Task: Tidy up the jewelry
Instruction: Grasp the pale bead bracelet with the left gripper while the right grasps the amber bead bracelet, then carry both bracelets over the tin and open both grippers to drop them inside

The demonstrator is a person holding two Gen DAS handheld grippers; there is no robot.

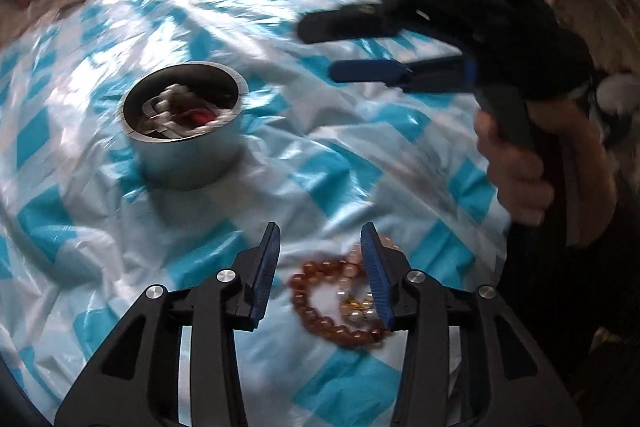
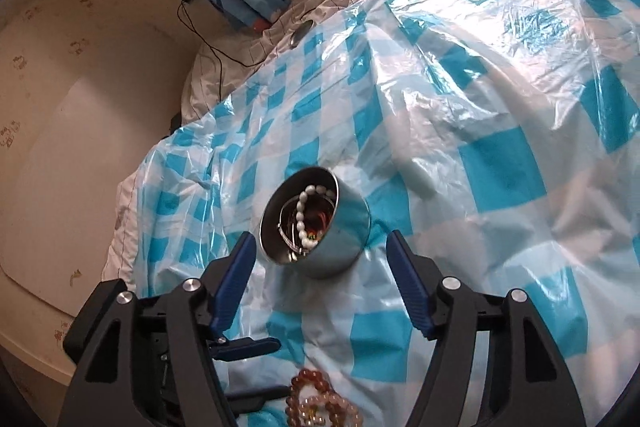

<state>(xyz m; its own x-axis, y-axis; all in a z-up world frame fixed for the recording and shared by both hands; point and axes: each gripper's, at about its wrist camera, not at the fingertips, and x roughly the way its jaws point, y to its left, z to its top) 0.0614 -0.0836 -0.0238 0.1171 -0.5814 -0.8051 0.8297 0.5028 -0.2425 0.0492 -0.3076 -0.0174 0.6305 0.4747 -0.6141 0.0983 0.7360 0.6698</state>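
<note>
The amber bead bracelet [image 1: 340, 303] is lying on the bed's checked plastic sheet [image 1: 360, 155] just under the left gripper [image 1: 320, 275], whose half-open, empty jaws are nearer than the right gripper [image 2: 320, 279], gaping empty before the tin [image 2: 316, 223].

No text, label, brand or number can be read in either view; the prints are too blurred or small.
</note>
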